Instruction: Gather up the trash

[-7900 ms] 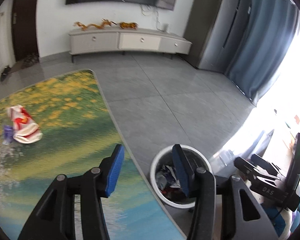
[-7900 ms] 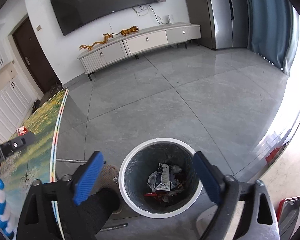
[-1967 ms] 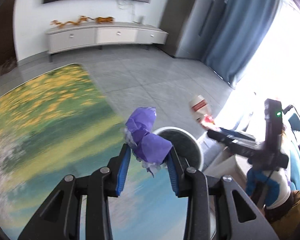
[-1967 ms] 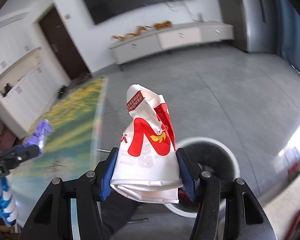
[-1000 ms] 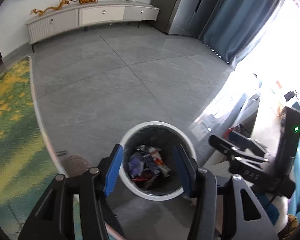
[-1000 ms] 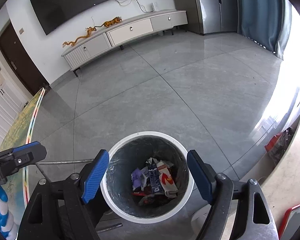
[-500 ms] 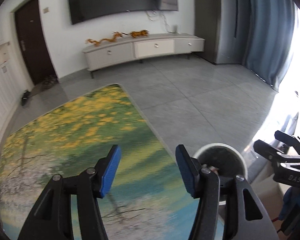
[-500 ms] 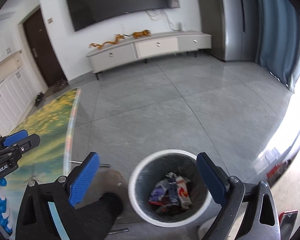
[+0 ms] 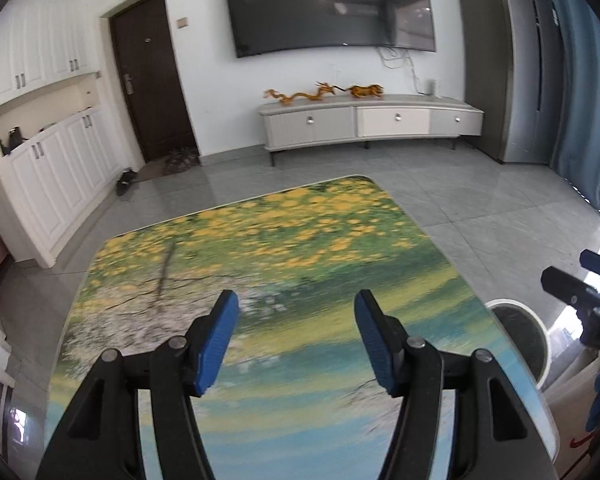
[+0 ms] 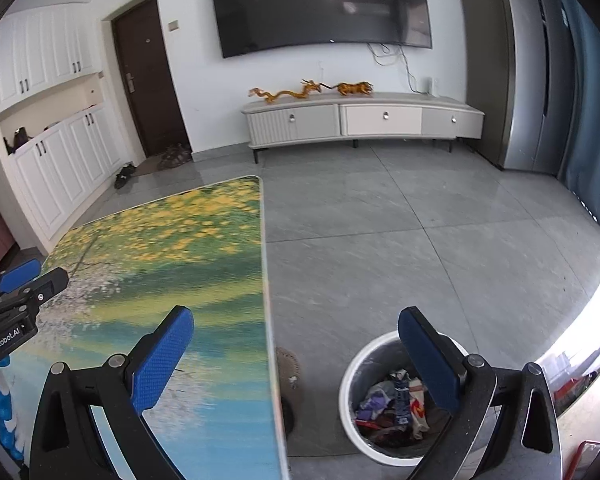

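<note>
My left gripper [image 9: 296, 340] is open and empty above the table [image 9: 260, 248] with the flower print. My right gripper [image 10: 300, 364] is open and empty, straddling the table's right edge [image 10: 266, 280]. A white round trash bin [image 10: 352, 408] stands on the floor right of the table, under my right finger; wrappers and purple scraps [image 10: 392, 404] lie inside it. The bin's rim also shows in the left wrist view [image 9: 536, 340]. The right gripper shows at the right edge of the left wrist view [image 9: 580, 292], and the left gripper at the left edge of the right wrist view [image 10: 16, 292].
Grey tiled floor [image 10: 420, 248] lies beyond the table. A white TV cabinet [image 9: 368, 120] stands at the far wall under a TV [image 9: 328, 4]. White cupboards [image 9: 52, 152] are at the left, a blue curtain [image 10: 592, 120] at the right.
Both grippers held trash two seconds ago, then opened over the bin, where the trash now lies. Since then both have swung up and left, back over the table.
</note>
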Tool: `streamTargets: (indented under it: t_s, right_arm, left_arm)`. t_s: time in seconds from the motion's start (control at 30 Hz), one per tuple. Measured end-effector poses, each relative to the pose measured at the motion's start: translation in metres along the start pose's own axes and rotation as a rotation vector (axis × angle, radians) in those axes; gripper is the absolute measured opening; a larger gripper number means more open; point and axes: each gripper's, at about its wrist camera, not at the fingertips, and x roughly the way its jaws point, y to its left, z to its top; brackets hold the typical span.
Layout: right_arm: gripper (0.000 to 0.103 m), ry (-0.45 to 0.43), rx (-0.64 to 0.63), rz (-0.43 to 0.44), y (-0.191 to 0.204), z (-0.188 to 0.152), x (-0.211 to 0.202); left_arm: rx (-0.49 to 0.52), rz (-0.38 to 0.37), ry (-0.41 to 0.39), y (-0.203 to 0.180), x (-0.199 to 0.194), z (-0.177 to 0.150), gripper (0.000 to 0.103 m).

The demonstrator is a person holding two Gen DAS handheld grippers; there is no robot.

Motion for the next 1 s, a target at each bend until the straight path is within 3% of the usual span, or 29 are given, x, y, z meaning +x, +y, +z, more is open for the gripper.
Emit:
streamTargets:
  t_s: [0.43, 1.0]
  right_arm:
    - [0.103, -0.081, -0.092, 0.017, 0.065, 0.008, -0.016]
    - [0.103, -0.094, -0.120, 0.007, 0.079, 0.004, -0.021]
  left_arm:
    - [-0.098, 0.107, -0.079, 0.066, -0.041, -0.019, 0.065]
    - [-0.129, 0.115, -0.158, 0.082, -0.059, -0.026, 0.066]
